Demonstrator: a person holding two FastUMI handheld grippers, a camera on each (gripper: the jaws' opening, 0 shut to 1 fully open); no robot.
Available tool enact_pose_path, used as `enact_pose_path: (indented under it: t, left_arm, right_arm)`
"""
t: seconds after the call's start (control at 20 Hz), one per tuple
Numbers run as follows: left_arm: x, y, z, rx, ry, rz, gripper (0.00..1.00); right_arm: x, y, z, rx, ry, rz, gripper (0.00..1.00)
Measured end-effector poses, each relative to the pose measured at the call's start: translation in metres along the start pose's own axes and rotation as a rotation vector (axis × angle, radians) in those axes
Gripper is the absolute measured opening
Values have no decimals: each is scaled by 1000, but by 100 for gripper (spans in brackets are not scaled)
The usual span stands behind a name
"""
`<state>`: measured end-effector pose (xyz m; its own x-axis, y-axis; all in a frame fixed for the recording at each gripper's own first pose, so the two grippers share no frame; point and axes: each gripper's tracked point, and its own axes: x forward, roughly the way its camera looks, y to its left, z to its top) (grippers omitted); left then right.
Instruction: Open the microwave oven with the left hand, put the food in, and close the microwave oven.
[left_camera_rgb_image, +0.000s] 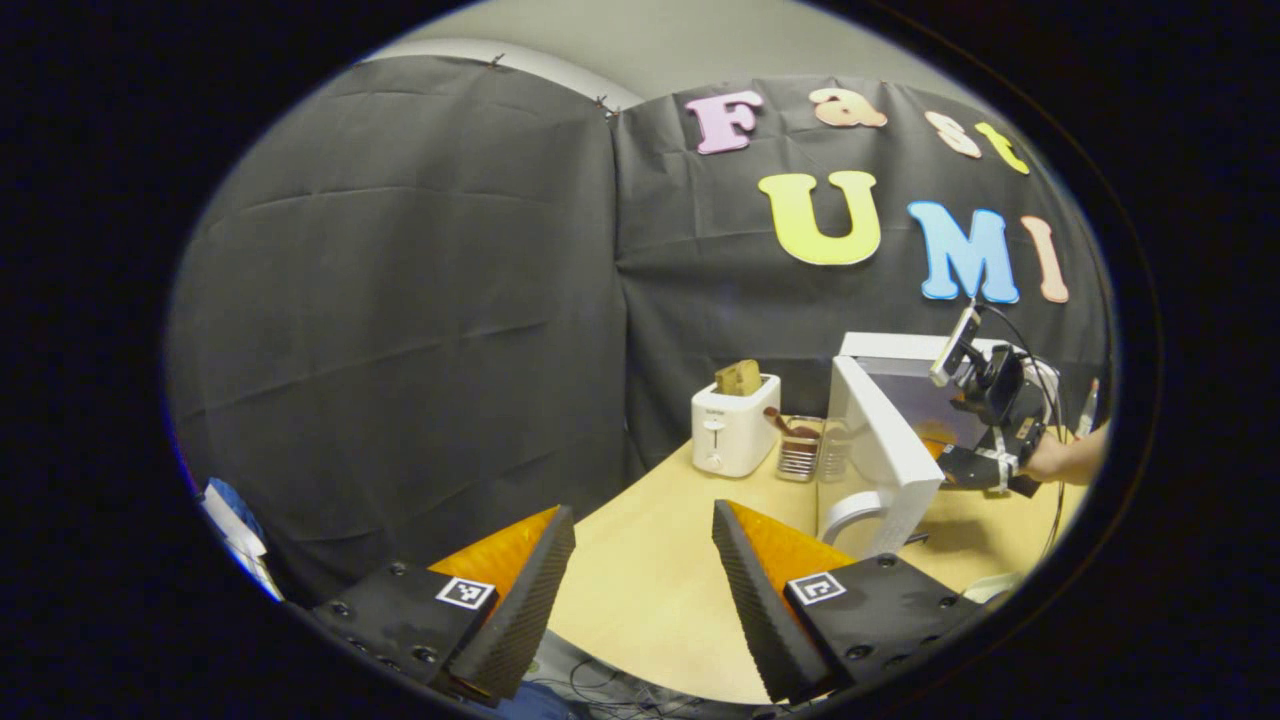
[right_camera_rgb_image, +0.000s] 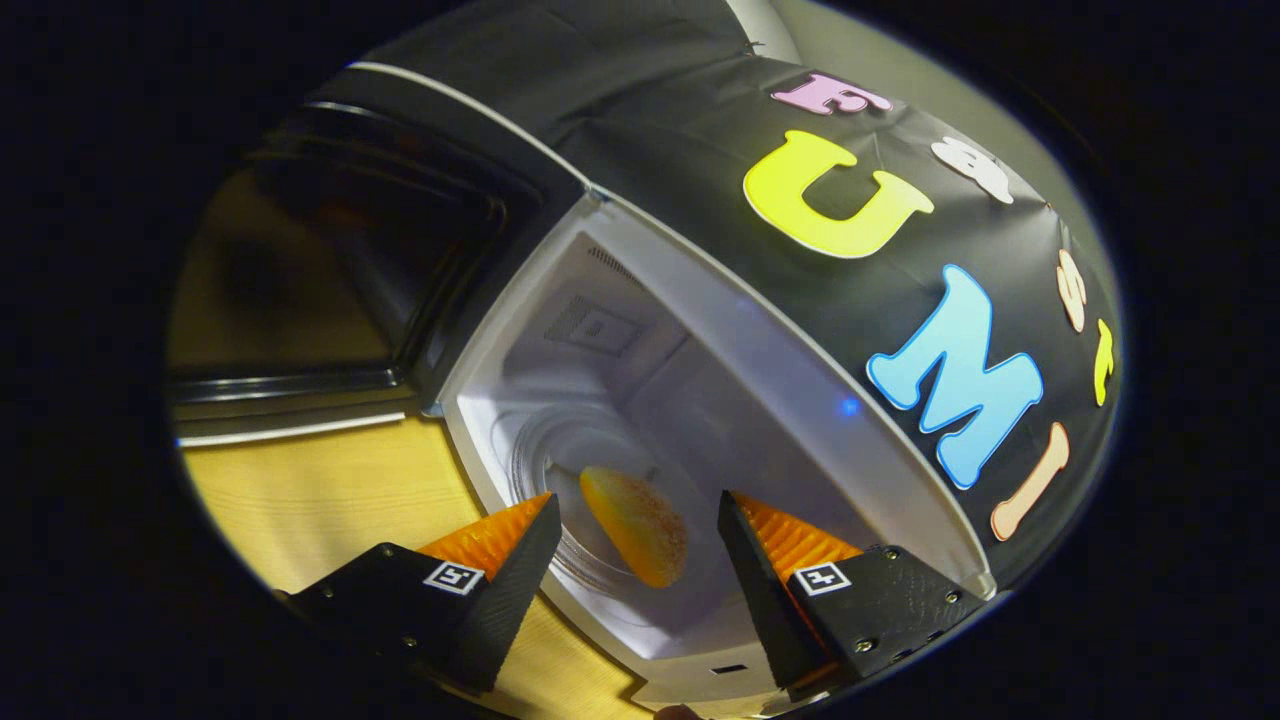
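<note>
The white microwave (left_camera_rgb_image: 905, 375) stands at the far right of the table with its door (left_camera_rgb_image: 880, 455) swung open toward me. In the right gripper view I look into its white cavity (right_camera_rgb_image: 700, 400), where an orange oblong piece of food (right_camera_rgb_image: 635, 525) lies on the glass turntable (right_camera_rgb_image: 560, 470). My right gripper (right_camera_rgb_image: 637, 515) is open just in front of the cavity, the food lying free beyond its fingers. My left gripper (left_camera_rgb_image: 643, 525) is open over the table's near edge, well left of the door. The right gripper (left_camera_rgb_image: 985, 440) and a hand (left_camera_rgb_image: 1065, 460) appear at the microwave's mouth.
A white toaster (left_camera_rgb_image: 735, 425) with a slice of bread (left_camera_rgb_image: 738, 377) in it stands left of the microwave, beside a glass holder with utensils (left_camera_rgb_image: 798, 445). The wooden table (left_camera_rgb_image: 660, 580) lies between me and them. The dark inner side of the door (right_camera_rgb_image: 330, 270) fills the left of the right gripper view.
</note>
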<state>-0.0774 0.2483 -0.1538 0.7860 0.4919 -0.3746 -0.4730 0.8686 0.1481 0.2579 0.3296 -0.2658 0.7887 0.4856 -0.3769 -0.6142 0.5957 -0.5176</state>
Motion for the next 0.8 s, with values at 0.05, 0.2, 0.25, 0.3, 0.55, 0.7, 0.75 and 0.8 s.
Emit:
enact_pose_path:
  t: [0.05,0.2,0.25,0.3,0.55,0.7,0.75,0.8]
  left_arm:
    - [6,-5,-2,8,0,-24,91]
    - [19,-25,-8,14,5,-105,92]
    - [25,-30,-10,16,5,-130,92]
    - [31,-36,-13,19,5,-153,92]
    - [53,-51,-29,5,19,-250,92]
    - [64,-55,-40,-11,30,-302,92]
    - [68,-58,-43,-15,37,-322,92]
    - [71,-61,-48,-15,48,-341,92]
  right_arm:
    - [-10,-1,6,19,-7,-3,97]
    - [-43,-8,20,82,-20,-19,97]
    - [-54,-13,23,110,-17,-34,97]
    - [-67,-17,26,148,-18,-43,97]
    - [-122,-38,24,329,-3,-142,96]
    - [-155,-46,14,402,7,-201,97]
    - [-164,-48,13,428,4,-210,97]
    - [-175,-49,11,452,6,-222,97]
